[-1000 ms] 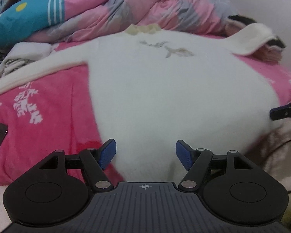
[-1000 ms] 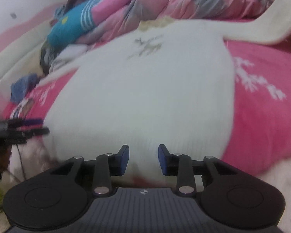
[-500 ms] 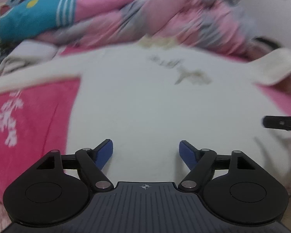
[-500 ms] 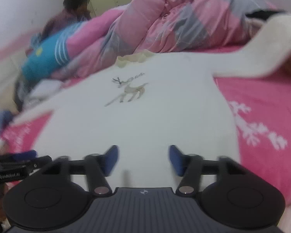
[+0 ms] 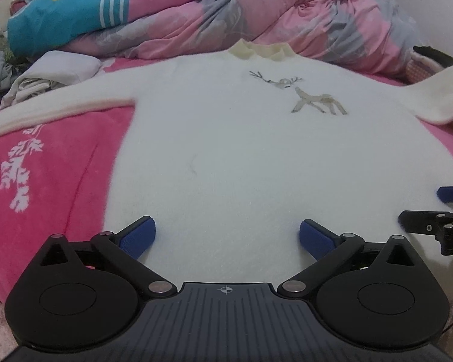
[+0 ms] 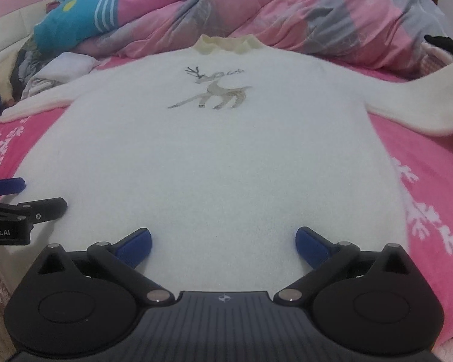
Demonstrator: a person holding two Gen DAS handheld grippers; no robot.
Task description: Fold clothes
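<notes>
My left gripper (image 5: 227, 236) and right gripper (image 6: 223, 242) have just spread wide, empty, over the flat white reindeer sweater (image 6: 214, 163).

One white sweater (image 6: 214, 163) lies on one bed with a pink sheet (image 6: 422, 157), bearing one deer motif (image 6: 217, 90) and two sleeves. One rumpled quilt (image 6: 287, 15) sits behind it. Two grippers: the left gripper (image 5: 227, 235) and the right gripper (image 6: 223, 242).

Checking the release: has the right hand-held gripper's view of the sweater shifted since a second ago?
Yes. The right hand-held gripper has just been opening, nothing between its jaws; the sweater deer print now sits centred.
</notes>
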